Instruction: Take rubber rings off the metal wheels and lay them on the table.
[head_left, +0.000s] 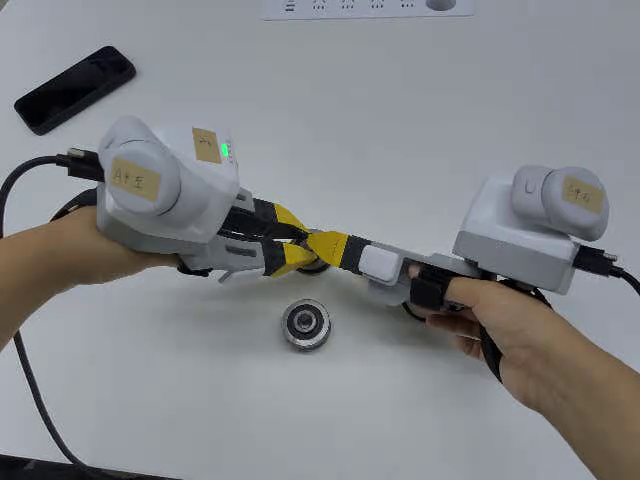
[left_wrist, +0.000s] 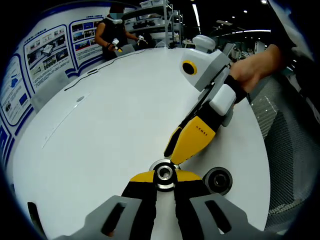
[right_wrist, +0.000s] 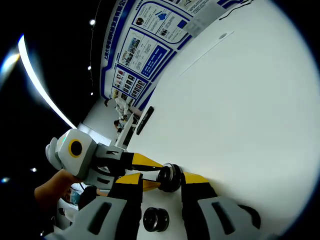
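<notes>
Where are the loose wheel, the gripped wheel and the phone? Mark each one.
loose wheel (head_left: 307, 325): head view, on its hub.
gripped wheel (left_wrist: 164, 174): left gripper view, on its hub.
phone (head_left: 75, 88): head view, middle of its dark face.

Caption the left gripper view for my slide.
Left tool and right tool grip one rubber-ringed metal wheel; another wheel lies nearby.

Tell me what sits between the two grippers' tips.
A wheel, clamped by the left gripper and the right gripper; both gripper views show it.
</notes>
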